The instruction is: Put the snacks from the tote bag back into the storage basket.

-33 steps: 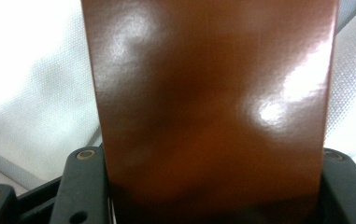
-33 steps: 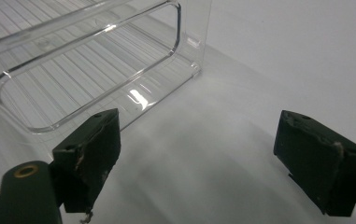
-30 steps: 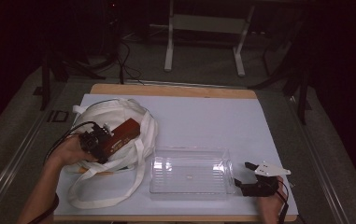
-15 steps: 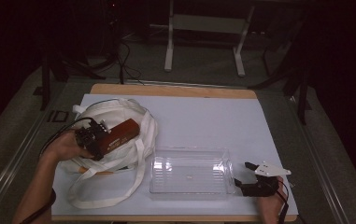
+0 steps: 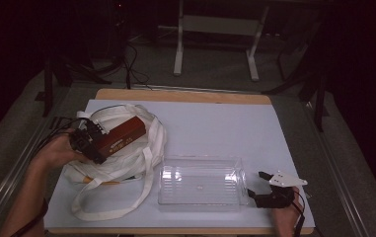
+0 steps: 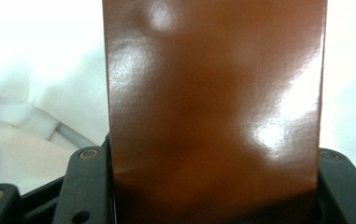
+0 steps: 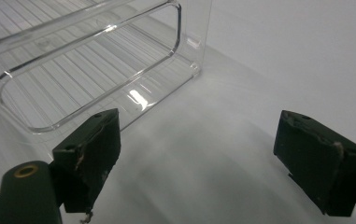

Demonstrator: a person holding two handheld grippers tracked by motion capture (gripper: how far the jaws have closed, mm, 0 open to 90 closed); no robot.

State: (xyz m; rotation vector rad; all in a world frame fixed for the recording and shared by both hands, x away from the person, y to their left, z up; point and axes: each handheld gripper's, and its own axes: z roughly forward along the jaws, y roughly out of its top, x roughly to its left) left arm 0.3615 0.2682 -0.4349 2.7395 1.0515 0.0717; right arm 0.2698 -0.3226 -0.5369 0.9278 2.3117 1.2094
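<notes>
Filling most of the left gripper view, the brown box (image 6: 213,107) runs out of frame at the top, so its far end is cut off there, and its glossy face is too blurred to show any print. The left claw (image 6: 213,205) grips it: black jaw blocks press against both lower sides of the box, and its near end is sunk in shadow between them.

In the high view the box (image 5: 121,137) is held over a white cloth bag (image 5: 136,153) with long straps, at the left of the desk (image 5: 215,123). Its long axis lies on a slant: the near end sits in the left claw (image 5: 88,144), toward the person's left, and the far end points up and to the right, toward the back of the desk. There is pale lettering on its side, too small to read. Whether the box rests on the bag or hangs just above it cannot be told. The hand (image 5: 57,153) covers part of the gripper body, and the bag's folds hide whatever lies beneath them.

A clear tray (image 5: 200,180) stands on the desk to the right of the bag, near the front edge. The right claw (image 5: 257,185) sits just beside the tray's right end. In the right gripper view the right claw (image 7: 199,154) stands wide open with nothing between its jaws, bare desk below, and the tray's corner (image 7: 185,42) is cut off at the left and top.
</notes>
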